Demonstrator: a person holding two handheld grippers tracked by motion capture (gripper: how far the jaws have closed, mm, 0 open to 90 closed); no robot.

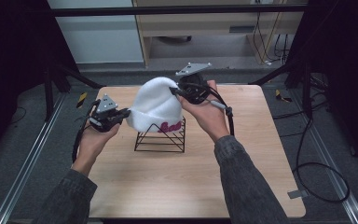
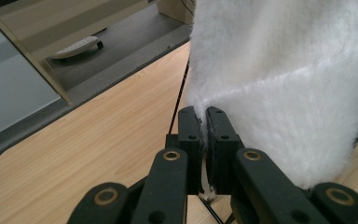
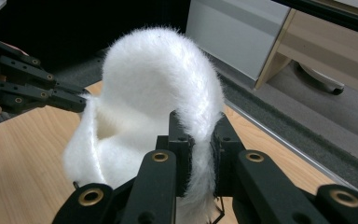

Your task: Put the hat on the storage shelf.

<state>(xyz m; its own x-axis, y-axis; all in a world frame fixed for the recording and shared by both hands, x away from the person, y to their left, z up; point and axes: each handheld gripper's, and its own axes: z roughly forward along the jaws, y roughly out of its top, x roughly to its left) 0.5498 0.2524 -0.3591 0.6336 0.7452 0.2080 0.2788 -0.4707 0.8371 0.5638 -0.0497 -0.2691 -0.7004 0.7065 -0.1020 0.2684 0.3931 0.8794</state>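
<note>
A fluffy white beanie with pink lettering sits over a black wire stand in the middle of the wooden table. My left gripper is shut on the beanie's left brim edge, the fabric pinched between its jaws. My right gripper is shut on the beanie's upper right edge; its jaws clamp a fold of the fur. The left gripper also appears at the far left of the right gripper view, holding the opposite edge.
The wire stand is a small black frame under the beanie. The table's near half is bare wood. Black cables lie on the floor to the right, and cabinets stand behind the table.
</note>
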